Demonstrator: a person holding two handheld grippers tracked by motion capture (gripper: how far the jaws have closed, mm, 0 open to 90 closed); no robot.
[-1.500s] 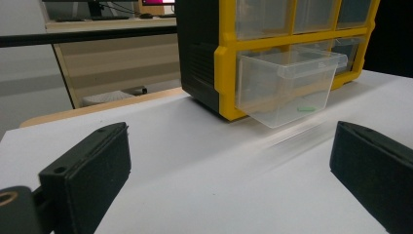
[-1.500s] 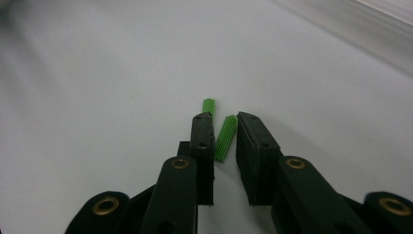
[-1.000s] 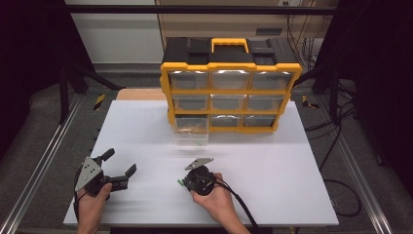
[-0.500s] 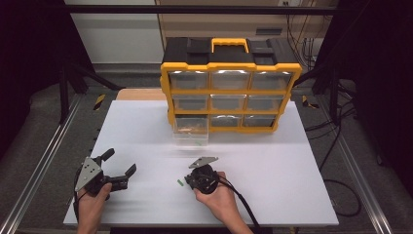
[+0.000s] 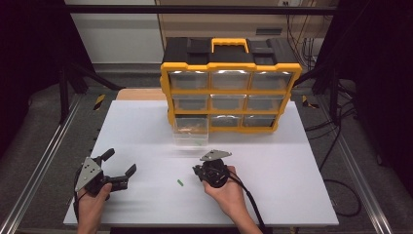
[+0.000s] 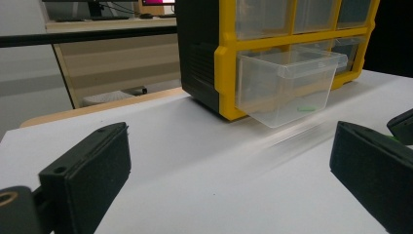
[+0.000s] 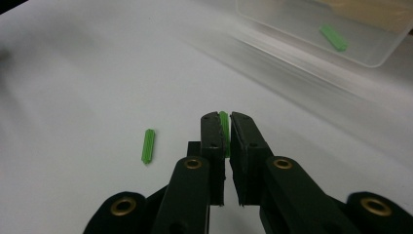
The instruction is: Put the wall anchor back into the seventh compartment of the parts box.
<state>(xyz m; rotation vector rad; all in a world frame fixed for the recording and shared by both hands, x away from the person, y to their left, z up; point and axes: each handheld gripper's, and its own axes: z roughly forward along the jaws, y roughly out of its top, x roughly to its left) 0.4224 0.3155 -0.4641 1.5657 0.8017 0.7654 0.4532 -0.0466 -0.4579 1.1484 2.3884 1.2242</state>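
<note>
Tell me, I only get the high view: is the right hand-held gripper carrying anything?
Observer: Yes. The right hand-held gripper is shut on a small green peg, pinched upright between its jaws.
Operator: And that green speck on the table?
Observer: It is a second green peg, ribbed, lying flat on the white table beside the jaws.
Operator: Is the pulled-out clear drawer empty?
Observer: No. A third green peg lies inside the clear drawer.
Operator: And the left hand-held gripper?
Observer: The left hand-held gripper stands open, with nothing between its jaws.

Bright overhead light glares off the white table (image 5: 292, 161) — dark surroundings, near jaws blurred, soft shadows.
</note>
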